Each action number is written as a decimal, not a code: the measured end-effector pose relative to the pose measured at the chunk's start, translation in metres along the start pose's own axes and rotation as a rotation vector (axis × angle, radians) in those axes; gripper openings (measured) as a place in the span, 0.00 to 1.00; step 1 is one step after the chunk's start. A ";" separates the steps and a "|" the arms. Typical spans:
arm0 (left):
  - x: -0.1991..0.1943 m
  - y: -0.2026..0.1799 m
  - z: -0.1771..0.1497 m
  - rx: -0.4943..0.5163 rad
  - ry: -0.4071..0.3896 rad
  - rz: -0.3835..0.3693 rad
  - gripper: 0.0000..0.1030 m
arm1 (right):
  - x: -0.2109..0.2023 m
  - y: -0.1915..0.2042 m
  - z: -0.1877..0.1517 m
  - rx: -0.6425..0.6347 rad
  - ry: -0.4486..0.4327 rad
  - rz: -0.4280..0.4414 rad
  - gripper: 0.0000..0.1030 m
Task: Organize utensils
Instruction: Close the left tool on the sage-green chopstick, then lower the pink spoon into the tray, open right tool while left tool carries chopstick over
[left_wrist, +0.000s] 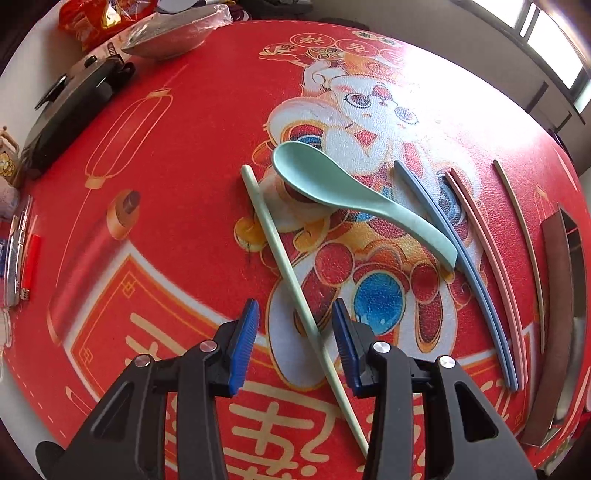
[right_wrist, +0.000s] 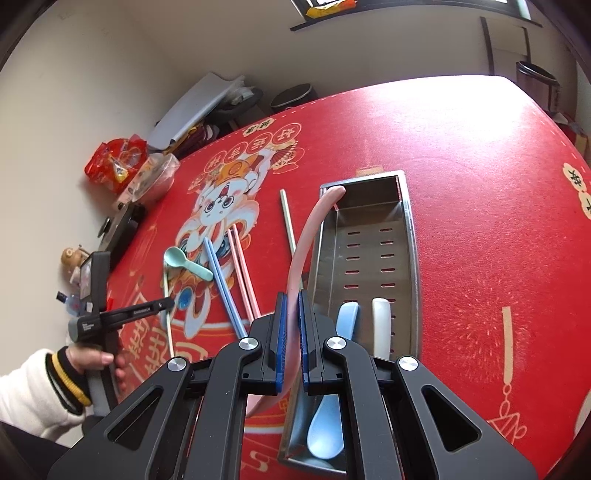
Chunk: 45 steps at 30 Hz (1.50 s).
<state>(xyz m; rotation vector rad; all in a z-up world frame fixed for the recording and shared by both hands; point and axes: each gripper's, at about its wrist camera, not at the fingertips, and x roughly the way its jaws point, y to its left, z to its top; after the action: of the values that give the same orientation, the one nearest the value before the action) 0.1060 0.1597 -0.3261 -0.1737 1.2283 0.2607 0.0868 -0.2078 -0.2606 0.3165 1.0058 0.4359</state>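
Observation:
My left gripper (left_wrist: 295, 332) points down at the red tablecloth, open, with a pale green chopstick (left_wrist: 280, 258) lying loose between its blue pads. Beyond it lie a green spoon (left_wrist: 332, 184), two blue chopsticks (left_wrist: 454, 251), two pink chopsticks (left_wrist: 491, 258) and a single beige chopstick (left_wrist: 524, 236). My right gripper (right_wrist: 293, 295) is shut on the handle of a pink spoon (right_wrist: 314, 225), held on edge beside the left wall of a steel tray (right_wrist: 406, 236). A blue spoon (right_wrist: 325, 428) and a white spoon (right_wrist: 380, 325) lie in the tray.
A plastic-wrapped bowl (left_wrist: 173, 37), a dark pan (left_wrist: 70, 110) and a red snack bag (left_wrist: 92, 18) crowd the table's far left edge. A red lighter (left_wrist: 31, 258) lies at the left rim. A hand in a white sleeve (right_wrist: 37, 387) holds the left gripper.

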 end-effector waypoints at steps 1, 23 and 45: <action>0.000 -0.002 0.001 0.001 -0.002 0.007 0.39 | -0.001 -0.001 0.000 0.001 -0.002 -0.003 0.06; -0.040 0.013 -0.048 -0.036 -0.010 -0.172 0.06 | 0.001 -0.006 -0.004 0.018 0.017 -0.010 0.06; -0.106 -0.030 -0.030 -0.024 -0.139 -0.338 0.06 | 0.029 -0.031 -0.026 -0.083 0.161 -0.033 0.06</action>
<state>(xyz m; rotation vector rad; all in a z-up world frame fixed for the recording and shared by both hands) 0.0547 0.1119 -0.2365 -0.3733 1.0386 -0.0066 0.0844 -0.2190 -0.3089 0.1924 1.1453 0.4777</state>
